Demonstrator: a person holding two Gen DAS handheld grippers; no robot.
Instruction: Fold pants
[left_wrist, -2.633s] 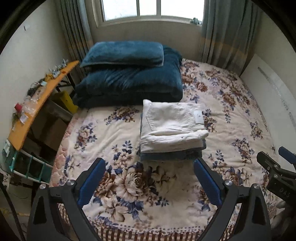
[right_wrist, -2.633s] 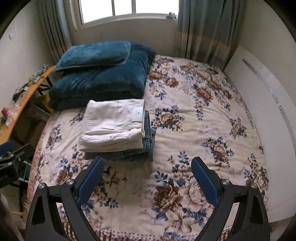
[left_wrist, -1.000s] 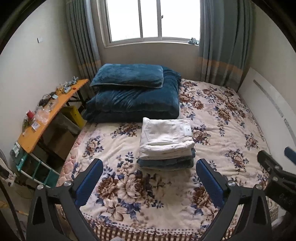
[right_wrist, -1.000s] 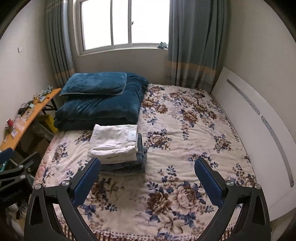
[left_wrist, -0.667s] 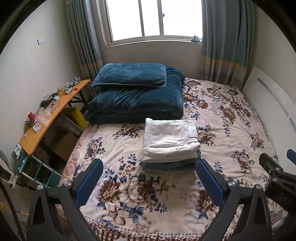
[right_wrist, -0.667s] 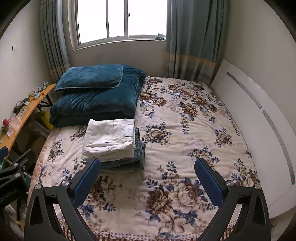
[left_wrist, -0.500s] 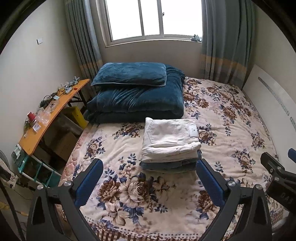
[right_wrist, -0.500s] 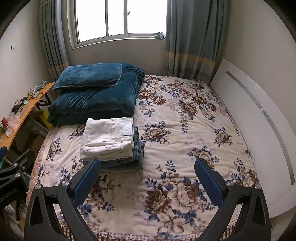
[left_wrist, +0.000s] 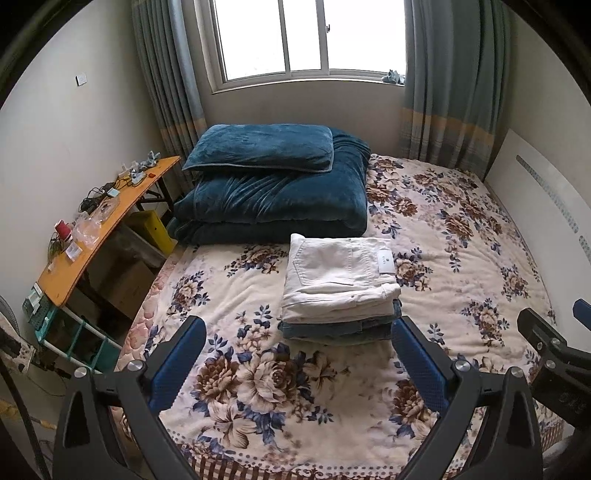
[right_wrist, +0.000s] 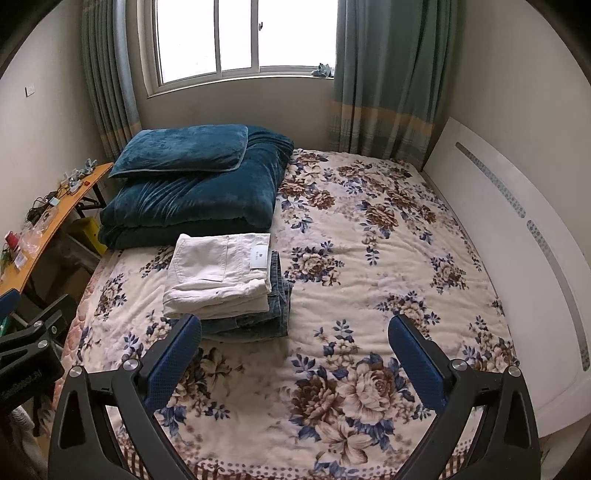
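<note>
Folded white pants (left_wrist: 338, 277) lie on top of folded blue jeans (left_wrist: 340, 328) in a neat stack on the floral bed (left_wrist: 461, 258). The stack also shows in the right wrist view, white pants (right_wrist: 218, 273) over jeans (right_wrist: 258, 325). My left gripper (left_wrist: 299, 363) is open and empty, held back above the bed's near edge, short of the stack. My right gripper (right_wrist: 295, 358) is open and empty, to the right of the stack. Neither touches the pants.
A dark blue pillow (left_wrist: 262, 147) lies on a folded blue duvet (left_wrist: 277, 199) behind the stack. An orange desk (left_wrist: 96, 229) with clutter stands left of the bed. A white headboard panel (right_wrist: 517, 240) leans along the right side. A window and curtains stand at the back.
Both grippers have pulled back and tilted up from the bed, so the stack looks smaller and the window is in view. The stack has not moved. Both grippers stay open.
</note>
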